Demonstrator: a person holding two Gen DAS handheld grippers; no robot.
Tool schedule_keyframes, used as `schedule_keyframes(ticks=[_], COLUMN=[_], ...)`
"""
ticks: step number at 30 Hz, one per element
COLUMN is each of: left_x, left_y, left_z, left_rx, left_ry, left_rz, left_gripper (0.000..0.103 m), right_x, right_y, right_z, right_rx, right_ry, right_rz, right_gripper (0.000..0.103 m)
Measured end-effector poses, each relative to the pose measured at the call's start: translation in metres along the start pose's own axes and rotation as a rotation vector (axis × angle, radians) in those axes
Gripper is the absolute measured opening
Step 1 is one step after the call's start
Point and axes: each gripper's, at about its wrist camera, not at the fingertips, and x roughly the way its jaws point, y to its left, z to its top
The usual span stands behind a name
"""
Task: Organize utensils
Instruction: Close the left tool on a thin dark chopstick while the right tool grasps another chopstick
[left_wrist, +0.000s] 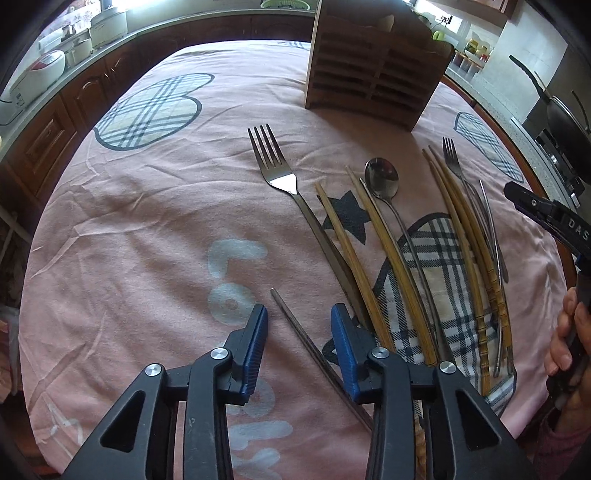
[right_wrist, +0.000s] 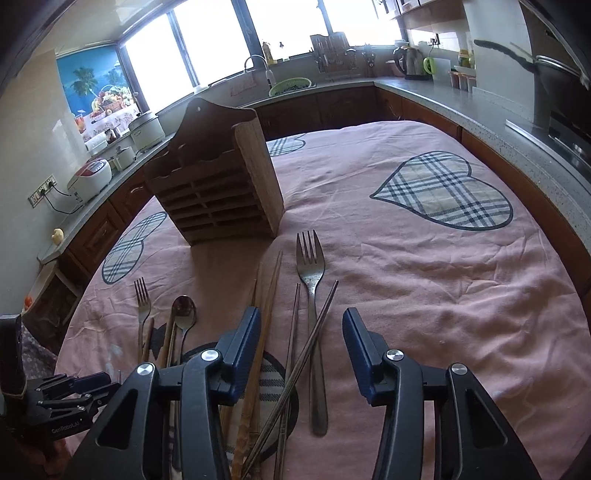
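Now both claws are apart and hold nothing, the left claw (left_wrist: 299, 314) over a thin metal chopstick (left_wrist: 295, 325) and the right claw (right_wrist: 301, 321) over the chopsticks (right_wrist: 295, 347) and fork (right_wrist: 312, 280) lying in front of the wooden holder (right_wrist: 214, 184); they look light, stiff and slippery, so grab mid-handle.

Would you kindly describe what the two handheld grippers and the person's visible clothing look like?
Both the left gripper and the right gripper have black angular plastic linkages with triangular cut-outs, silver round pivot pins and ribbed blue finger pads. White lettering marks the black bodies: "DAS" on the right, "GenRobot.AI" on the left. A pinkish sleeve shows by the right hand; no cables are visible.
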Motion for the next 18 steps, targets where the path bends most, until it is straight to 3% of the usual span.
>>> schedule_keyframes(ticks=[3, 8, 13, 15, 18], left_x=[0.003, 0.007, 0.008, 0.008, 0.005], left_y=[-0.005, -0.007, -0.005, -0.002, 0.005], left_z=[0.002, 0.002, 0.003, 0.004, 0.006], left_rx=[0.023, 0.039, 0.034, 0.027, 0.011], left_ry=[-0.003, -0.007, -0.009, -0.010, -0.016], left_rz=[0.027, 0.046, 0.011, -0.004, -0.033], left_gripper=[0.032, 0.012, 0.007, 0.006, 0.000], right_x=[0.022, 0.044, 0.054, 0.055, 0.053], right_y=[-0.007, -0.015, -0.021, -0.022, -0.021], right_z=[0.005, 0.011, 0.016, 0.018, 0.020], right_rx=[0.026, 0.061, 0.084, 0.084, 0.085], right_ry=[0.048, 0.090, 0.102, 0.103, 0.099], right_rz=[0.002, -0.002, 0.016, 0.010, 0.031], right_gripper=[0.037, 0.029, 0.021, 0.008, 0.007])
